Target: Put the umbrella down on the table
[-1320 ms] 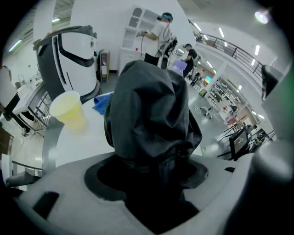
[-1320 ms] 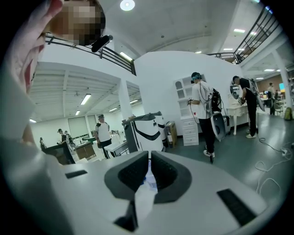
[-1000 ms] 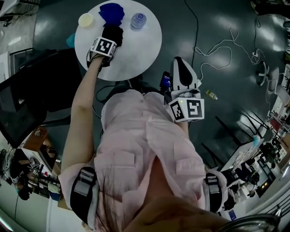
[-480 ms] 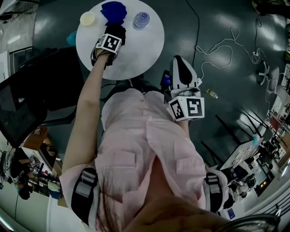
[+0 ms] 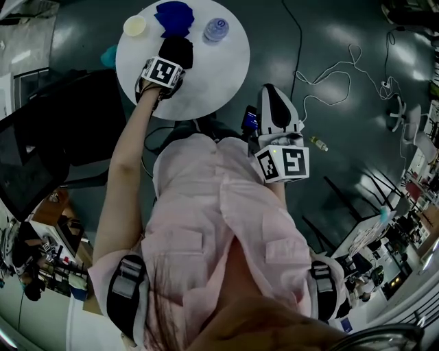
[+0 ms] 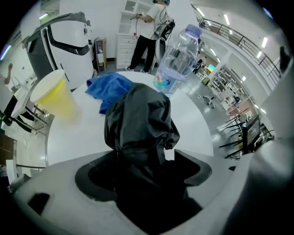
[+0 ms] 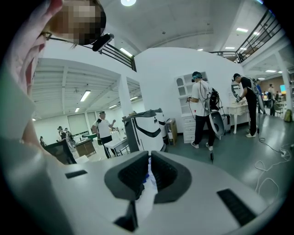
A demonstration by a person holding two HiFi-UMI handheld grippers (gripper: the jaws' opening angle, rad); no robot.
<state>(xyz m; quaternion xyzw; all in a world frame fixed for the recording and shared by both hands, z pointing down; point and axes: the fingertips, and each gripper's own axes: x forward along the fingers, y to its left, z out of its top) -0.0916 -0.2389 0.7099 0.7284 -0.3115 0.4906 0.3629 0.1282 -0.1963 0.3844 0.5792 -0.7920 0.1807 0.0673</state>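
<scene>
On the round white surface (image 5: 219, 68), the left tongs (image 6: 144, 167) are opening around the folded black umbrella (image 6: 140, 119), a gap showing at one pad. It seems set down, so only withdrawing remains. The right tongs (image 7: 149, 176) hang nearly closed and empty.

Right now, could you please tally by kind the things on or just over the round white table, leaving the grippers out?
Yellow cup: 1
Blue cloth: 1
Water bottle: 1
Black umbrella: 1
Total: 4
</scene>
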